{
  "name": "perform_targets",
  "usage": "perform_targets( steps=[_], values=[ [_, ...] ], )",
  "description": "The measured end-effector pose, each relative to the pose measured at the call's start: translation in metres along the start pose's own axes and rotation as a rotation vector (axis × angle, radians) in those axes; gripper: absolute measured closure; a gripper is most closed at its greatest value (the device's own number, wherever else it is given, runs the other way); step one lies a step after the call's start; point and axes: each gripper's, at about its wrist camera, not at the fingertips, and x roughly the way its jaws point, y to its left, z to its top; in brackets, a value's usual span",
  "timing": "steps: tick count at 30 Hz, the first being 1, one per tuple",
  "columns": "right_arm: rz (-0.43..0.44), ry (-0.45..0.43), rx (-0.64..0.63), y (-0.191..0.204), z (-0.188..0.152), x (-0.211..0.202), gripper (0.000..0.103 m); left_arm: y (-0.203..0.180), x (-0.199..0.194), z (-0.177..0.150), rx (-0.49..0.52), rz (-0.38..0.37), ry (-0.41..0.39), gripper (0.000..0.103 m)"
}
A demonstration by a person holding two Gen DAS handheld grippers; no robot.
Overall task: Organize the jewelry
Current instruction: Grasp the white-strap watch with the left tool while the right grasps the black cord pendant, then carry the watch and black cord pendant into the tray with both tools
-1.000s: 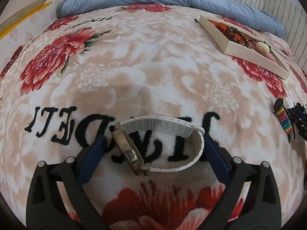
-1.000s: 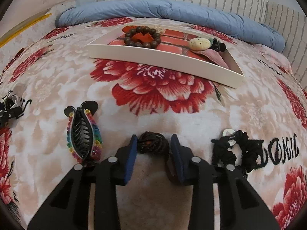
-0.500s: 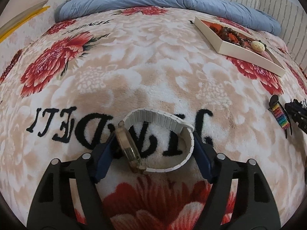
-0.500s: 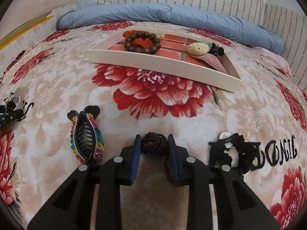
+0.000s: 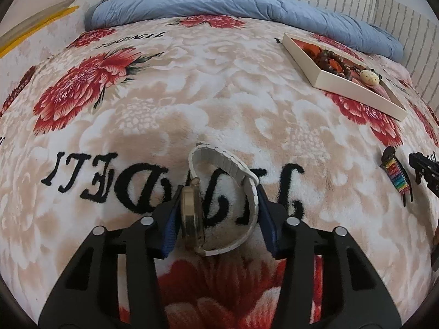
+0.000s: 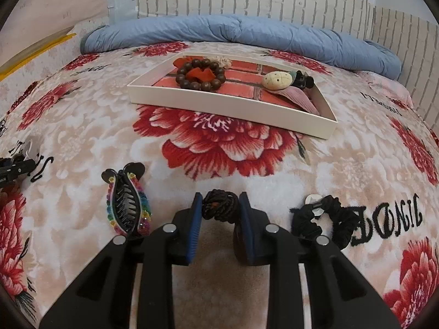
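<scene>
Jewelry and hair pieces are spread over a bed covered by a floral blanket (image 5: pixel 192 87), with a rolled blue quilt (image 6: pixel 247 33) laid along its far edge. A watch (image 5: pixel 192 216) with a white band is pinched between the jaws of the left gripper (image 5: pixel 216 219): its gold case is pressed against the left pad, and the band is bowed into a tall loop against the right pad, standing on the blanket over black lettering. A dark braided hair tie (image 6: pixel 219 205) is clamped between the narrowly set jaws of the right gripper (image 6: pixel 219 213), bunched up at their tips. Just left of that gripper a rainbow-beaded claw clip (image 6: pixel 127 204) is seen lying on the blanket, and just right of it a black scrunchie (image 6: pixel 326 219) with a small white piece. Farther back, a shallow white tray (image 6: pixel 219 104) with a brick-patterned floor is set on a large red flower; it holds a brown bead bracelet (image 6: pixel 200 74) around a red piece, a cream oval ornament (image 6: pixel 275 80) beside a dark clip, and a pink item against its right wall. Whether the watch is lifted clear of the blanket cannot be told.
</scene>
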Motion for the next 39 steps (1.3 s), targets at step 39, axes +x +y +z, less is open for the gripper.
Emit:
perform_targets(
  steps=[39],
  values=[
    [0.012,-0.144,0.087,-0.059,0.115,0.001,0.076,-0.138,-0.012,0.128,0.111,-0.145,-0.186,0.072]
  ],
)
